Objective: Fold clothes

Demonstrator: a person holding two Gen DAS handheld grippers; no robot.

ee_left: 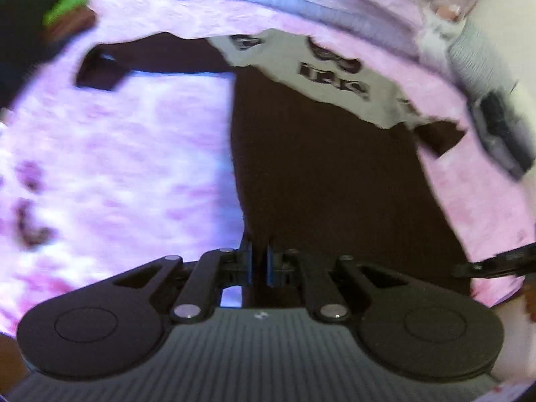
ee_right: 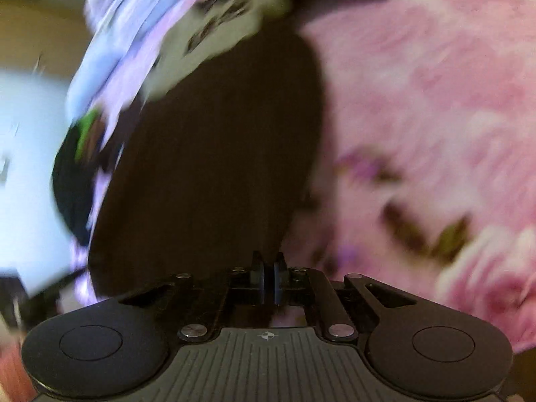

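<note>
Both tools point steeply down at a dark brown garment [ee_left: 321,174] spread over a pink patterned bed cover [ee_left: 117,154]. In the left wrist view the left tool [ee_left: 258,261] is clenched on the near hem of that garment at 6 o'clock, its blue-edged pads drawn close with cloth running between them. From there the dark cloth stretches up toward 12 o'clock, where a grey panel with dark lettering [ee_left: 335,77] lies across it, and one sleeve [ee_left: 100,70] reaches out toward 10 o'clock. A green and dark pile [ee_left: 57,10] sits at 10 o'clock near the edge. In the right wrist view, heavily blurred, the right tool [ee_right: 268,279] is pinched shut on the same garment's near edge at 6 o'clock, the pink cover filling the 3 o'clock side.
</note>
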